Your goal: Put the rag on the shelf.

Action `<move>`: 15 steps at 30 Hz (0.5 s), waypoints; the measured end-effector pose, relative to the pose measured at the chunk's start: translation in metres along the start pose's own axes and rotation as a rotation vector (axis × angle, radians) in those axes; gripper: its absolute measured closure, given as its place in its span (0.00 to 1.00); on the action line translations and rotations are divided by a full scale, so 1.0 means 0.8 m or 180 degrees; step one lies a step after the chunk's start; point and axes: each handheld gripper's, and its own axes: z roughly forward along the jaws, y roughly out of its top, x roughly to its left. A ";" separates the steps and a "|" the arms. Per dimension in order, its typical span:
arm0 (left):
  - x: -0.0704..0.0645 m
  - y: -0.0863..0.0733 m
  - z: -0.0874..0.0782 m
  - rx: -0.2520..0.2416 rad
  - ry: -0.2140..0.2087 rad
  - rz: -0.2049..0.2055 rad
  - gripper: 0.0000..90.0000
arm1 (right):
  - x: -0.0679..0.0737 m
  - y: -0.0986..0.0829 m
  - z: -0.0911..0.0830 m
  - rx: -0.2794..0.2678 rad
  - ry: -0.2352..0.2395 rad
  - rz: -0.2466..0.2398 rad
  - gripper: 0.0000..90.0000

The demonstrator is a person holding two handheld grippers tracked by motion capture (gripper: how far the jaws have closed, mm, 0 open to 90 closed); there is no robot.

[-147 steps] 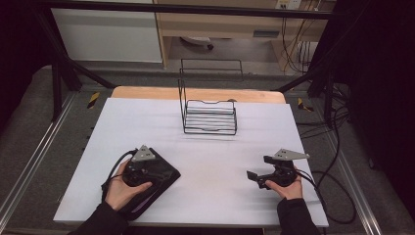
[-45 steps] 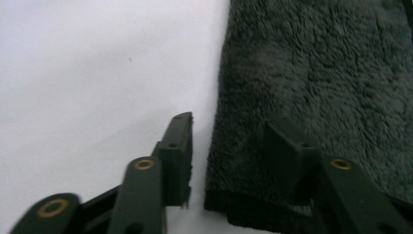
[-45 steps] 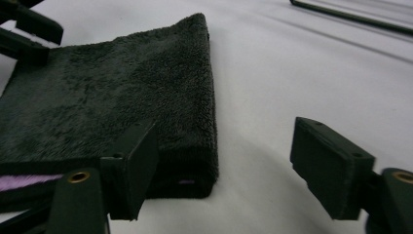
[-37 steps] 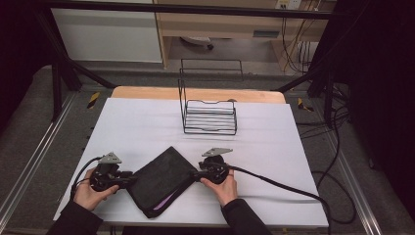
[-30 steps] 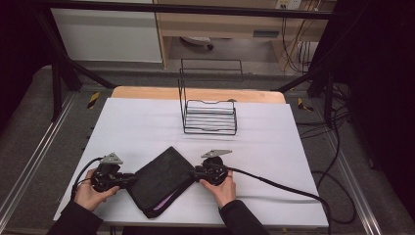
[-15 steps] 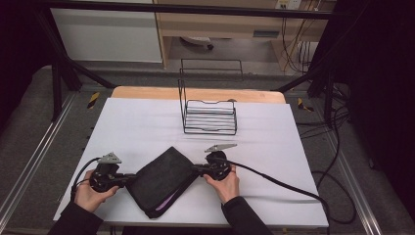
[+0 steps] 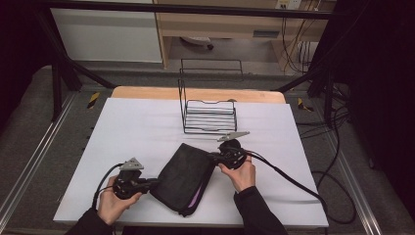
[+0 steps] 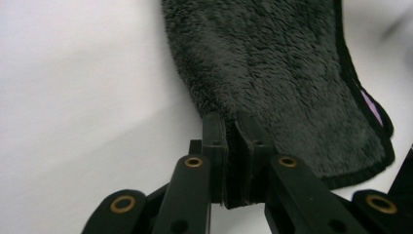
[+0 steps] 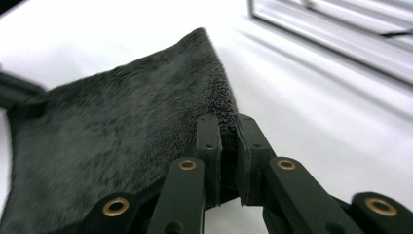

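Observation:
A folded black fleece cloth (image 7: 186,176) with a purple inner edge lies on the white table near the front. My left gripper (image 7: 150,183) is shut on the cloth's left edge (image 8: 272,73), jaws pinching the fabric. My right gripper (image 7: 213,157) is shut on the cloth's right edge (image 9: 122,141), near its far corner. A hand holds each gripper, with the cloth stretched between them.
A black wire rack (image 7: 209,112) stands at the middle back of the white table (image 7: 132,122), also seen as bright bars (image 9: 341,34) beyond the cloth. Cables trail from both grippers, the right one looping off the table's right side.
Since 4.9 s ago both grippers have come to the cloth's two edges and shut on it. Over the last second the right gripper has shifted slightly back and right, pulling the cloth along.

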 end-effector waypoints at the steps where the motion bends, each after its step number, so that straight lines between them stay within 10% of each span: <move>1: -0.012 0.001 0.007 -0.0004 0.0049 0.0032 0.92 | -0.006 0.004 0.000 -0.0003 -0.0043 -0.0079 0.92; 11: -0.026 -0.004 0.012 -0.0034 0.0108 0.0040 0.85 | -0.025 0.000 0.040 0.0022 -0.0171 -0.0266 0.90; 15: -0.017 0.001 0.008 -0.0092 0.0201 0.0157 0.66 | -0.025 -0.012 0.034 -0.0190 -0.0166 -0.0176 0.68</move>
